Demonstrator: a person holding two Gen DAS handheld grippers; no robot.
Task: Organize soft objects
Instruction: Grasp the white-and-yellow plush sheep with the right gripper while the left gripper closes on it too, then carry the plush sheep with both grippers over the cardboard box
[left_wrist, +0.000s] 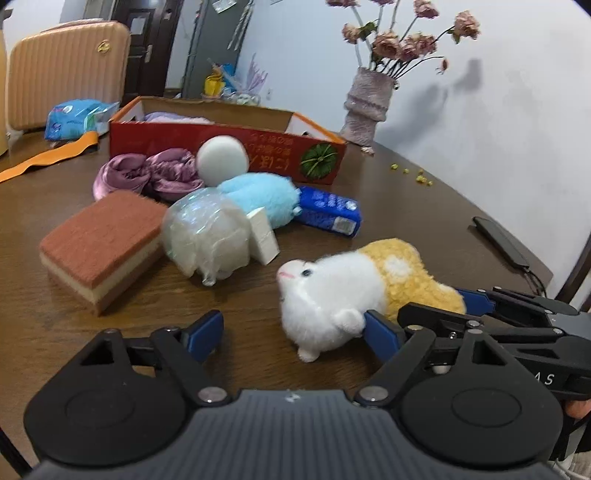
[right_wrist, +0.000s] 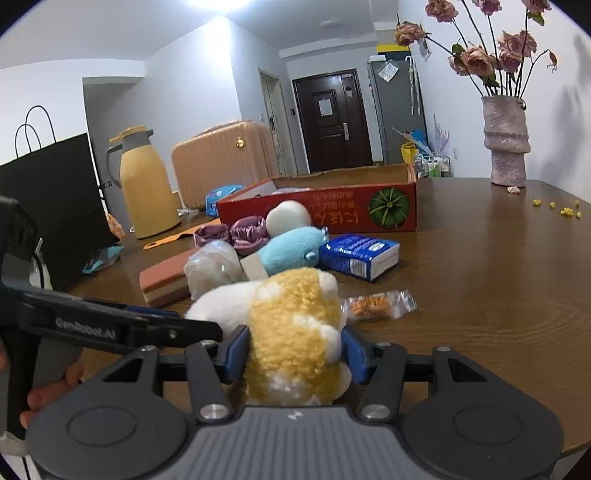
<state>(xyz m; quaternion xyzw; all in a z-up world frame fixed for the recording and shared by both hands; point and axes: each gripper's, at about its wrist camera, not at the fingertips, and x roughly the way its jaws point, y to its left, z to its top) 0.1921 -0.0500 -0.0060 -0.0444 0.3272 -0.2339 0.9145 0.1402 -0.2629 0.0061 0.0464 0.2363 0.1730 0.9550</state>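
The right gripper (right_wrist: 294, 354) has its blue fingers (right_wrist: 236, 354) clamped on the yellow rear of a white-and-yellow plush hamster (left_wrist: 347, 291), which lies on the brown worktop (right_wrist: 480, 280). The left gripper (left_wrist: 295, 334) sits beside it with fingers spread apart, the right-hand one touching the hamster's white front. Just beyond lie a clear snack wrapper (right_wrist: 376, 304), a layered sponge (left_wrist: 99, 247), a plastic-wrapped bundle (left_wrist: 205, 236), a white block (left_wrist: 264, 236), a blue plush toy (left_wrist: 260, 197) and a blue tissue pack (left_wrist: 330, 210). Farther back are purple cloth (left_wrist: 147, 173) and a white ball (left_wrist: 221, 158) against a red cardboard box (left_wrist: 258, 151). A vase of dried roses (right_wrist: 506, 144) stands at the far edge.
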